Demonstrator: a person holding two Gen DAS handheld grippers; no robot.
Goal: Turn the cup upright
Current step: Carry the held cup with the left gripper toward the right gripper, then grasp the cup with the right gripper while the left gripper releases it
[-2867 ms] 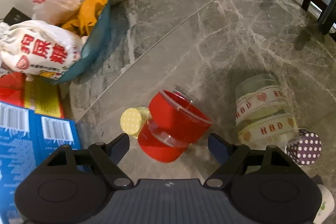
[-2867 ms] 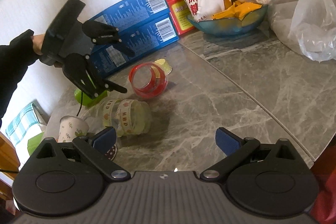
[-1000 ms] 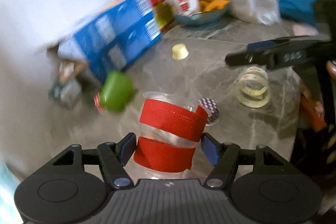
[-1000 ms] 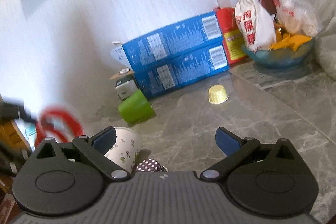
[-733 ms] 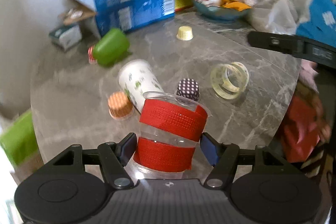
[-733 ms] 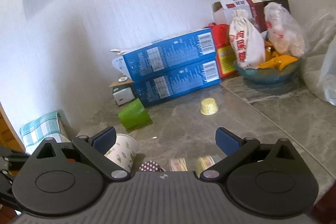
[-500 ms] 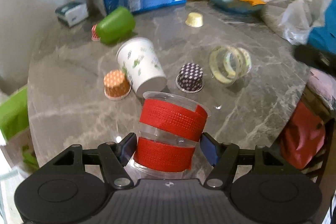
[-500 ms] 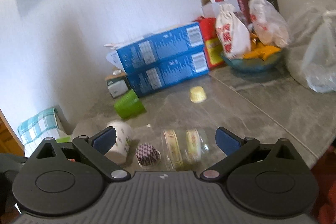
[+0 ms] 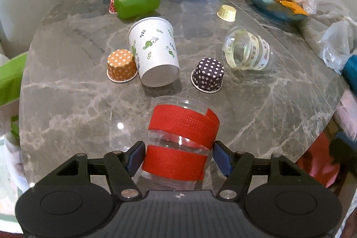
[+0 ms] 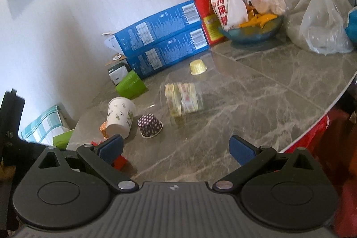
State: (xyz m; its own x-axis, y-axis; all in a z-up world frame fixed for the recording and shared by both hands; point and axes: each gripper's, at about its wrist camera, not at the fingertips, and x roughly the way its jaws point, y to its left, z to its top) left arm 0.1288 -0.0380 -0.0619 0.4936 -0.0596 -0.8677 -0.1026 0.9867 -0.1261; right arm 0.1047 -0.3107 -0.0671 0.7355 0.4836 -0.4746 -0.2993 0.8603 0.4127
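Left view: your left gripper (image 9: 178, 154) squeezes the red cup (image 9: 180, 142) by its sides, over the near table (image 9: 67, 104) edge | Right view: your right gripper (image 10: 176, 148) is wide open, holding nothing

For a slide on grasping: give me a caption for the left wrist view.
Left tool shut on the red-banded cup, held rim-up over a marble table strewn with tipped cups.

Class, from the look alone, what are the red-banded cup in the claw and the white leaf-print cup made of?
Red-banded clear cup, held in the left claw: probably thin glossy clear plastic, since you see through its rim; the bands look like textured red tape. White leaf-print cup, lying on its side: likely matte paper, opaque with printed leaves.
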